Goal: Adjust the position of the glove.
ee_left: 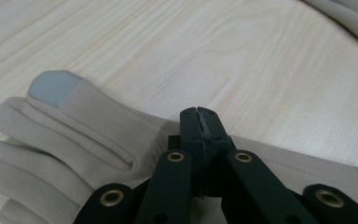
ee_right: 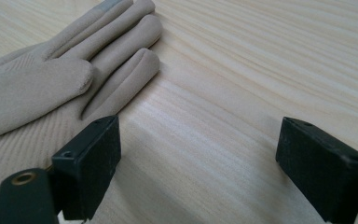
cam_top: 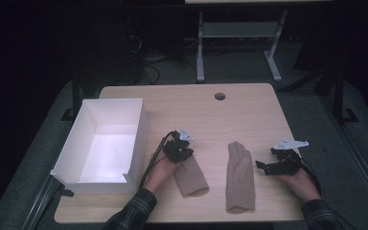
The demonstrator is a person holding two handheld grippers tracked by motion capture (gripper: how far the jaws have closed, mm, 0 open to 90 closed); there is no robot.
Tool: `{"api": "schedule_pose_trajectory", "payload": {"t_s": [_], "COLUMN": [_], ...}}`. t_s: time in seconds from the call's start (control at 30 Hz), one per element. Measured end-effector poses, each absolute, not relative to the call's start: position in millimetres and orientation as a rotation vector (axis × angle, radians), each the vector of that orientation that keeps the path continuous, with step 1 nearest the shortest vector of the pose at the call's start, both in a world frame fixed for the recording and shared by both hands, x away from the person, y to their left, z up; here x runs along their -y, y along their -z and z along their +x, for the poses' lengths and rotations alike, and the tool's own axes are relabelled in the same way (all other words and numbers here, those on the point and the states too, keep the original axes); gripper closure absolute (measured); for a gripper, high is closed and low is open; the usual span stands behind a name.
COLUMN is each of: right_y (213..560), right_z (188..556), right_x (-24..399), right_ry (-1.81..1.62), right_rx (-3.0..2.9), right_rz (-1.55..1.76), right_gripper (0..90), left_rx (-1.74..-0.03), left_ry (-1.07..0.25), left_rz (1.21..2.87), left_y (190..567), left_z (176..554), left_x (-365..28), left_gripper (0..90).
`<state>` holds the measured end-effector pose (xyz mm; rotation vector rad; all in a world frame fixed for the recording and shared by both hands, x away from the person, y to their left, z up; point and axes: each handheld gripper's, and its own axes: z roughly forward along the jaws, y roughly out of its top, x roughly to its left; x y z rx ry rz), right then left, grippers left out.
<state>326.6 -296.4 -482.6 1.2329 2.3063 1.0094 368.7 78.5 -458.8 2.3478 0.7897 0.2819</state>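
A white box (cam_top: 106, 143) stands open-topped at the left of the tabletop (cam_top: 249, 108), its near wall notched at the right corner.

Just right of the box, the left gripper (cam_top: 179, 152) sits over the far end of a beige glove (cam_top: 191, 175) — the left of two gloves lying near the front edge. The left hand (cam_top: 159, 173) comes in from the near side in a plaid sleeve (cam_top: 133, 212). In the left gripper view the gripper (ee_left: 198, 114) has its jaws pressed together, tips meeting right at the glove's (ee_left: 74, 140) edge; whether a fold of cloth is pinched between them cannot be told. That glove has a grey patch (ee_left: 53, 87) on one fingertip, and its fingers lie flat and side by side on the wood.

The second glove (cam_top: 240, 175) lies in the middle-right, well apart from the first, fingers pointing to the far side, cuff toward the near edge.

Right of it, the right gripper (cam_top: 267, 167) rests near the glove's side, held by the right hand (cam_top: 303, 183). In the right gripper view the gripper (ee_right: 198, 154) has its jaws standing wide apart with bare wood between them — the glove (ee_right: 51, 88) lies beside the left jaw, not between the two.
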Motion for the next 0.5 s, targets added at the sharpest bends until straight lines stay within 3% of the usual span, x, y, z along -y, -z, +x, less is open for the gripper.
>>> {"api": "schedule_pose_trajectory", "payload": {"t_s": [0.5], "right_y": [482.7], "right_z": [326.7], "right_x": [296.4], "right_ry": [-1.009], "right_rx": [-2.307], "right_rz": [1.23], "right_gripper": [13.6], "left_rx": [-0.618], "left_ry": [-0.175], "left_rz": [2.371], "left_y": [460.5], "left_z": [347.4], "left_x": [-39.0], "left_gripper": [89.8]}}
